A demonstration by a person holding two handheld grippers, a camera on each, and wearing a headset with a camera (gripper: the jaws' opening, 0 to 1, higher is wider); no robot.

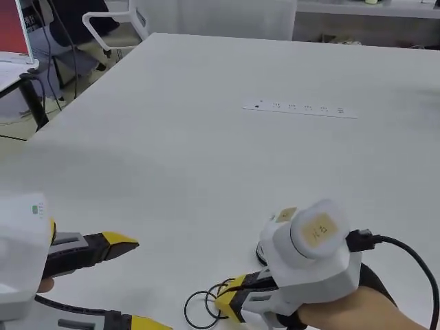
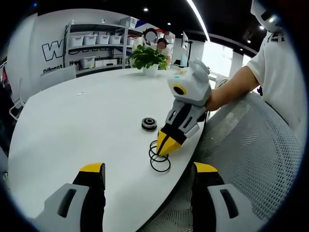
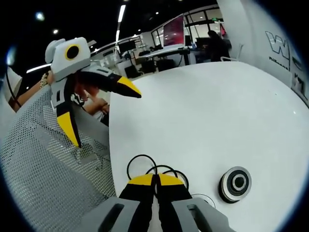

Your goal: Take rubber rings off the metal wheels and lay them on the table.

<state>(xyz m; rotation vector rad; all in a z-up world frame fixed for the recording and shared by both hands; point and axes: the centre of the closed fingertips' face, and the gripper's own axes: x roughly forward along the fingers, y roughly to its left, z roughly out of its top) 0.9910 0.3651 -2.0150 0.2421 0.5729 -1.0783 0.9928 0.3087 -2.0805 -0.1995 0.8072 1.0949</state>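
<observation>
Left gripper [image 2: 148,168] jaws spread wide; right gripper [image 3: 155,180] jaws pressed together, tips down.

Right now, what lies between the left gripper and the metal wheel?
In the left gripper view, loose black rubber rings lie between the left gripper and the metal wheel, with the shut right gripper pointing down at them.

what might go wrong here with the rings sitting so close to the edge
1. The rubber rings lie in a loose, overlapping pile near the edge of the table. The right gripper has its jaws shut right at the pile, so a sideways drag might sweep one off.
2. A ring pinched by or clinging to those tips might lift away with them.
3. The metal wheel lies close beside that gripper; a swing might knock it.
</observation>
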